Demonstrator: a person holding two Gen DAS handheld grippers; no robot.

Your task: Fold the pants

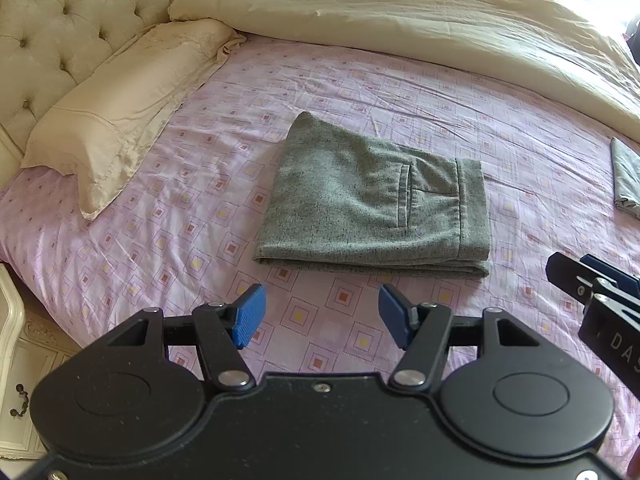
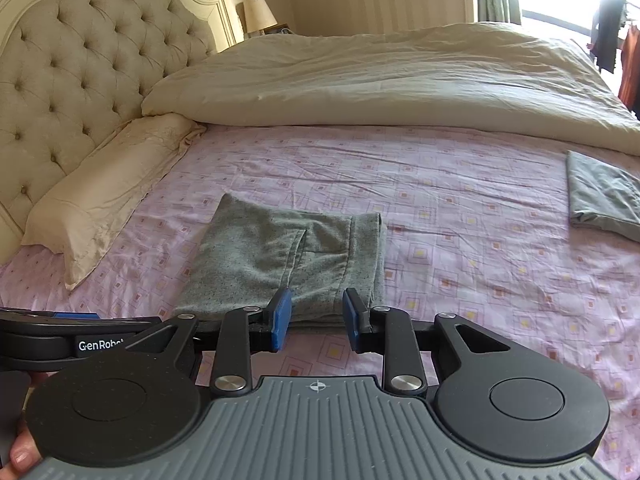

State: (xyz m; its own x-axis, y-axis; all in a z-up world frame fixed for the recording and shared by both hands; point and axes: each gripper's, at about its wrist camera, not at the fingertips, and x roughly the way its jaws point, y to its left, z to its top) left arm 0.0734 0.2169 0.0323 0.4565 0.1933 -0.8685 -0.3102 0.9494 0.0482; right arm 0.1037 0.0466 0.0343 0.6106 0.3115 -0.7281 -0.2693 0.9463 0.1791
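Observation:
The grey pants (image 1: 372,200) lie folded into a flat rectangle on the pink patterned sheet (image 1: 180,208), back pocket and waistband facing up. In the right wrist view the pants (image 2: 280,256) lie just beyond the fingertips. My left gripper (image 1: 320,316) hovers open above the sheet, short of the pants' near folded edge, with nothing between its blue pads. My right gripper (image 2: 314,318) is also open and holds nothing; it hangs over the near edge of the pants. It shows at the right edge of the left wrist view as a black and blue gripper (image 1: 592,288).
A second folded grey garment (image 2: 604,196) lies at the right on the sheet. A cream pillow (image 1: 120,108) rests by the tufted headboard (image 2: 72,64), and a cream duvet (image 2: 380,88) is bunched along the far side. A white nightstand (image 1: 16,360) stands at the left.

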